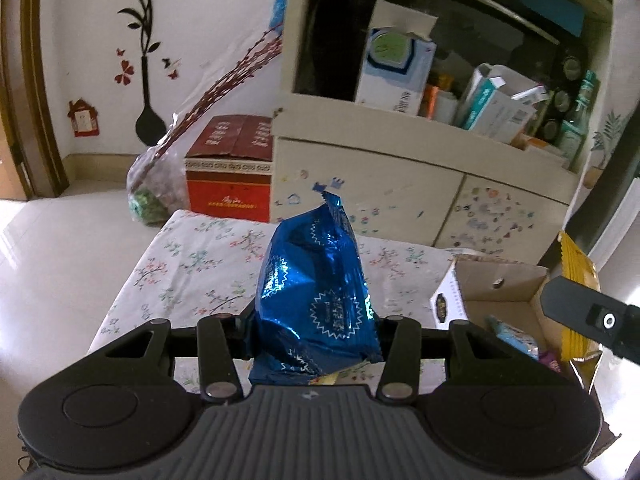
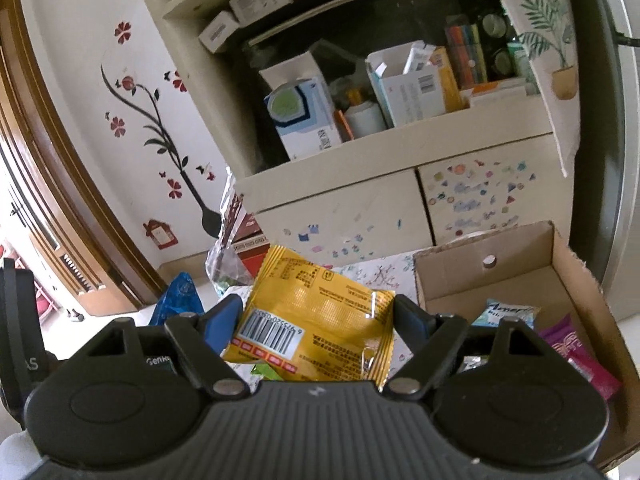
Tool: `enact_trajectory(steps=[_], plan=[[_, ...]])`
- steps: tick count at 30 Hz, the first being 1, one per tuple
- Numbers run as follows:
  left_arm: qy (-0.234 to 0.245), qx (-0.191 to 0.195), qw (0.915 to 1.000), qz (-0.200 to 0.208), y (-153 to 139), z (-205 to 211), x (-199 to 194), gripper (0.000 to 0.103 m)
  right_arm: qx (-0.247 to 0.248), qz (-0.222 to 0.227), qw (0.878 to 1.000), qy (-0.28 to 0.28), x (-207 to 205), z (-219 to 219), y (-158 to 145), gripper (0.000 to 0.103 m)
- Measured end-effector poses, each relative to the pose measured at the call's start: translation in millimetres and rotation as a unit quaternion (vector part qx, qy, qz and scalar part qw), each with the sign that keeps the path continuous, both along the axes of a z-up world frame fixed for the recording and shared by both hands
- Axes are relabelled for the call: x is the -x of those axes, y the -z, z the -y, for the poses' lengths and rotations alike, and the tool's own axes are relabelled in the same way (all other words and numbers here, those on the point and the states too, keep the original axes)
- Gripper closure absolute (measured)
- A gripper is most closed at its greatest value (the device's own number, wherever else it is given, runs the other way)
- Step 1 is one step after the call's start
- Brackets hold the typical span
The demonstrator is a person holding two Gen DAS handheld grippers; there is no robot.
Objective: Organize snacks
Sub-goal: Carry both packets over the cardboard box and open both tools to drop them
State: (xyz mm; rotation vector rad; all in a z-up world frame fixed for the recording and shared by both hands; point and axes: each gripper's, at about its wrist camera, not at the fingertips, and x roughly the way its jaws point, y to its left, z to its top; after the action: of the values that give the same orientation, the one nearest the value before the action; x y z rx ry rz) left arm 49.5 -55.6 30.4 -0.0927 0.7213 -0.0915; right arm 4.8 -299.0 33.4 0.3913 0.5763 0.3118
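Snacks are held aloft: left gripper (image 1: 316, 336) clenches a blue foil packet (image 1: 316, 292), right gripper (image 2: 316, 320) grips a yellow packet (image 2: 316, 320), seemingly just beside the cardboard box (image 2: 580, 276).

Sunlight is washing over the pale floor (image 1: 44, 264) by a wooden door frame (image 1: 30, 80). A flower decal (image 1: 146, 60) is decorating the white wall (image 1: 224, 12) beside a cream cabinet (image 1: 400, 184) crowded with boxes.

A red gift box (image 1: 229, 168) stands beside a sticker-dotted cabinet (image 1: 420, 192), below flower wall decals (image 1: 144, 40).
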Motion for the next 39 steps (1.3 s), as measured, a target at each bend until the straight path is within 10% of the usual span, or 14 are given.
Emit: enact_trajectory(steps=[35, 39], plan=[[0.246, 0.029, 0.9689, 0.006, 27, 158, 32, 0.051, -0.048, -0.013, 0.989, 0.141, 4, 132, 4, 0.02], [0.254, 0.033, 0.9666, 0.002, 29, 163, 34, 0.023, -0.077, -0.038, 0.984, 0.156, 0, 141, 14, 0.017]])
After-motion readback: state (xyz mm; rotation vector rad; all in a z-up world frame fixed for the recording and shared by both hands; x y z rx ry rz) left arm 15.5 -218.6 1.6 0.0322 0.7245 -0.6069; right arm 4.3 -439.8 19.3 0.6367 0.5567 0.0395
